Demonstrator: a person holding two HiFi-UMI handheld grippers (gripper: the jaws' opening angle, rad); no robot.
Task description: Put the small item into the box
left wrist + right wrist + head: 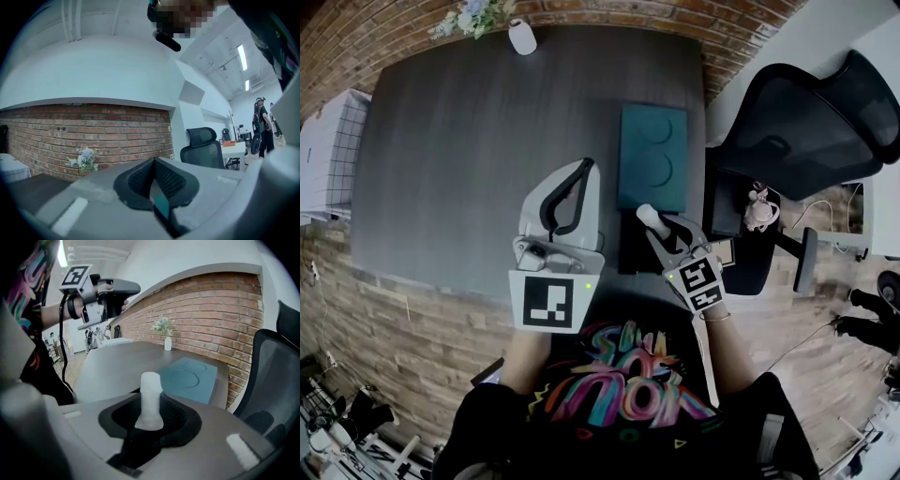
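Observation:
In the head view my right gripper (656,225) is shut on the small white item (648,217), a stubby pale piece sticking up out of the jaws. It hovers at the table's near right edge, just short of the teal box (652,155), which lies flat with two round marks on its top. In the right gripper view the white item (151,397) stands between the black pads (176,416), with the teal box (190,378) beyond. My left gripper (581,178) is raised left of the box, its jaws meeting at the tip (153,164) with nothing in them.
A dark flat piece (630,248) lies on the grey table (487,141) against the box's near edge. A white vase with flowers (522,37) stands at the far edge. A black office chair (806,112) is on the right, a white gridded cabinet (333,150) on the left.

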